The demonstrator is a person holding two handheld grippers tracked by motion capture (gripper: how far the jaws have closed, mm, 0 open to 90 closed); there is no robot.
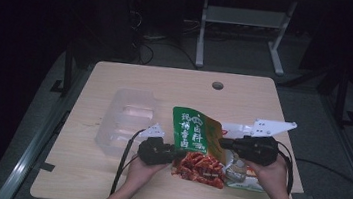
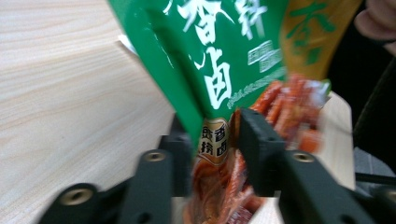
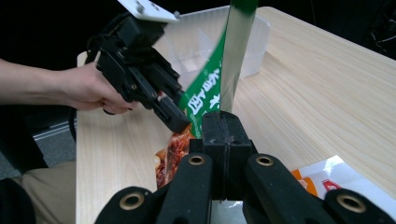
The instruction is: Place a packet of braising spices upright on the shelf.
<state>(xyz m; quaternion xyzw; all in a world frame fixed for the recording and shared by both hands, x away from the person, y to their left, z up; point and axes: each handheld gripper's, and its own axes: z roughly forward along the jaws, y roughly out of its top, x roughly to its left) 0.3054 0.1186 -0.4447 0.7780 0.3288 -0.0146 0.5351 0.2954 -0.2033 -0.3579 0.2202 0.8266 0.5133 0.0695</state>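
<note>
Item: green snack bag [image 1: 192, 130], held up over table [image 1: 104, 182] centre-right, red contents showing at its bottom.
L gripper [image 2: 217, 140]: jaws straddle bag's lower edge, seemingly pinching it (blurred).
R gripper [image 3: 223, 126]: jaws pressed together on bag's thin side edge.
Risk: opposing pulls could tear film, spilling contents; weak L hold may slip.
Nearby: clear plastic tray [image 1: 124, 119] behind-left, white packet [image 3: 327, 179] under R hand; neither obstructs.

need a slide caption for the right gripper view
Right gripper pinches the green snack bag by its edge while the left gripper closes on it.
</note>
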